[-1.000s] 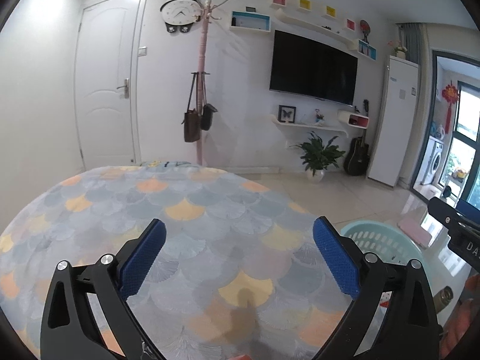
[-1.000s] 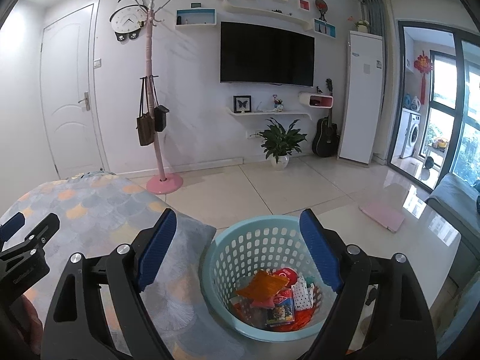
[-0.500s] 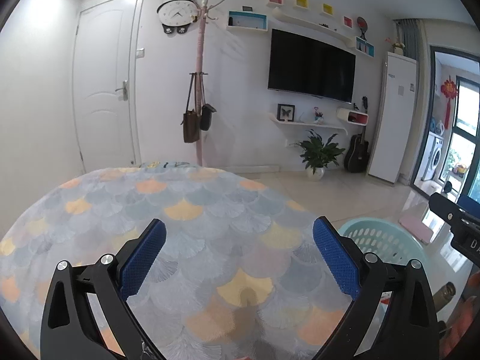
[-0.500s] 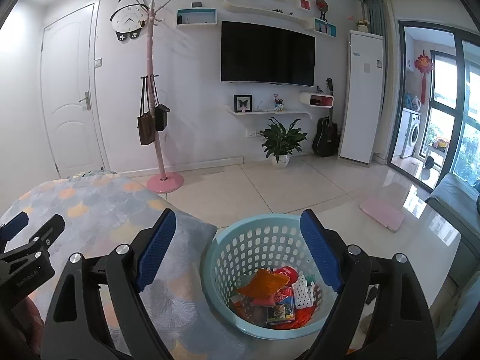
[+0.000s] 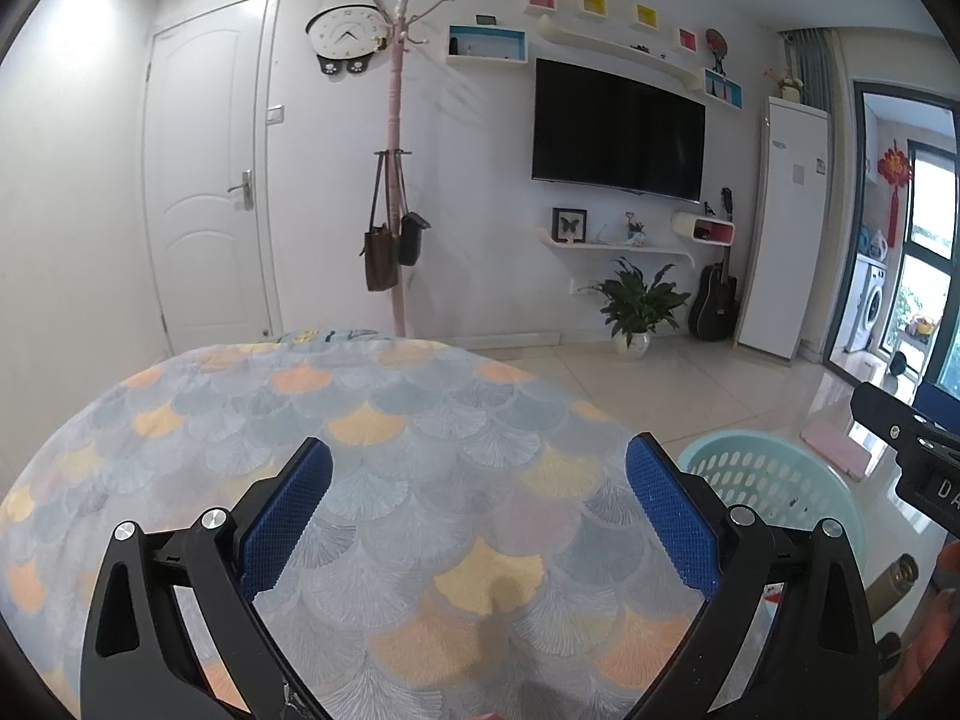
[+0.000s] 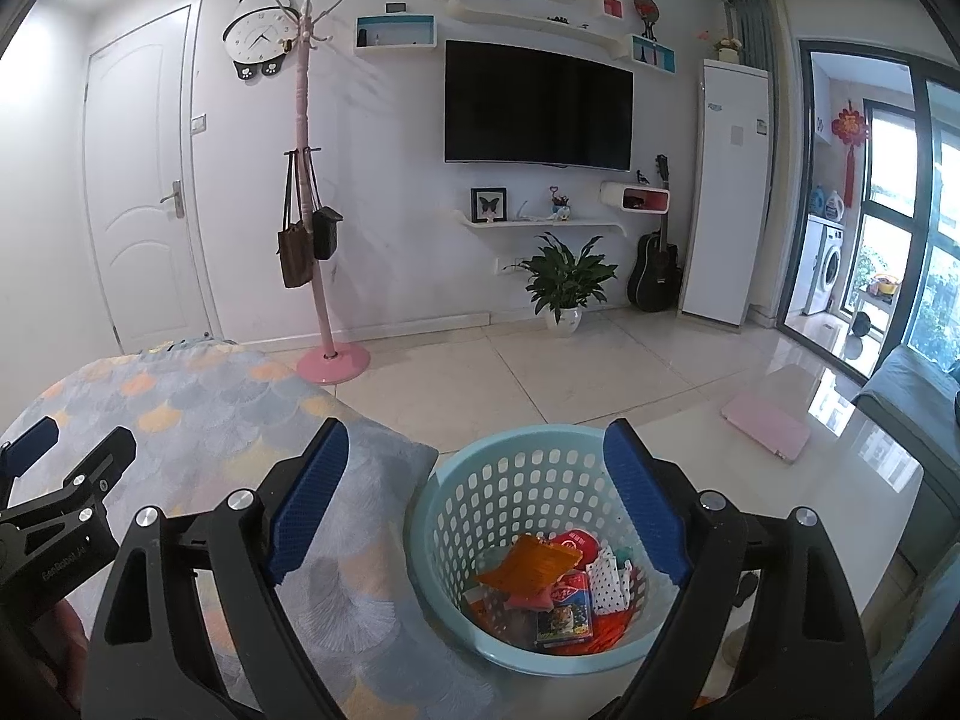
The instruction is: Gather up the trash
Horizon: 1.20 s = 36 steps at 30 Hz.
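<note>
Right gripper point(image 6: 477, 501) spread wide, nothing between its blue pads point(image 6: 309, 498) — it hangs over the near rim of the light-blue laundry basket point(image 6: 444, 516). Basket stands on the tiled floor, touching the edge of the scale-patterned tablecloth point(image 6: 198, 414). Inside it: the trash point(image 6: 558, 588), an orange crumpled wrapper on top, a red round lid, a polka-dot packet and printed cartons below. Left gripper point(image 5: 477, 501) likewise released, empty, above the bare cloth point(image 5: 384, 420); the basket point(image 5: 774, 480) shows at its right. Farther off — a pink mat point(image 6: 768, 426) on the floor, a pink coat stand point(image 6: 312, 198) with bags, a potted plant point(image 6: 567, 282), a guitar point(image 6: 657, 270), a wall television point(image 6: 537, 105).
</note>
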Each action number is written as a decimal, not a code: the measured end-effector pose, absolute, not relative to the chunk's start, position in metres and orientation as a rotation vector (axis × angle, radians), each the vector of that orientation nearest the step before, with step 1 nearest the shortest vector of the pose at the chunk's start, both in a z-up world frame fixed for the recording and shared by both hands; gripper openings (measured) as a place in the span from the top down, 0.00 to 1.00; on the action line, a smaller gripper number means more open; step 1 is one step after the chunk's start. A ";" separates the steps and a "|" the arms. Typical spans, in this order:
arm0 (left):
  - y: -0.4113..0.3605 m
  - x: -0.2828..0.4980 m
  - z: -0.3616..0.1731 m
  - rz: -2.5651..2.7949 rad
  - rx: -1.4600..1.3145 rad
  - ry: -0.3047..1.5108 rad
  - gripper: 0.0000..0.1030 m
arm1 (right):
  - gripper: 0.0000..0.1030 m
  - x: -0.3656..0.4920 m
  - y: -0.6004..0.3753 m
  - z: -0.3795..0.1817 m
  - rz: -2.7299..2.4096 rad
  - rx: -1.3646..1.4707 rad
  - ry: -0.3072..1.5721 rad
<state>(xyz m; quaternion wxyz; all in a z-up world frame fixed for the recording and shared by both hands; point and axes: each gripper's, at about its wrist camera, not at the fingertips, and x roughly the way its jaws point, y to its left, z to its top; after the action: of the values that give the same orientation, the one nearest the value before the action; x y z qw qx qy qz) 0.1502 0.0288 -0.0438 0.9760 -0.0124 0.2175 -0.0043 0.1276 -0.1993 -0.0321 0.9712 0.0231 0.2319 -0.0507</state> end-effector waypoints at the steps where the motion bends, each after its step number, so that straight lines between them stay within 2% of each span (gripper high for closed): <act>1: 0.029 0.150 -0.043 -0.010 -0.027 0.437 0.07 | 0.20 0.128 -0.199 -0.032 -0.098 0.046 0.470; 36: 0.033 0.151 -0.043 -0.002 -0.039 0.433 0.07 | 0.20 0.128 -0.198 -0.032 -0.083 0.048 0.481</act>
<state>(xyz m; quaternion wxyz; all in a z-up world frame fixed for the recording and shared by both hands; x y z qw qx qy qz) 0.1509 0.0329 -0.0427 0.9765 -0.0192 0.2146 -0.0009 0.1275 -0.1980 -0.0324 0.9701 0.0239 0.2382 -0.0409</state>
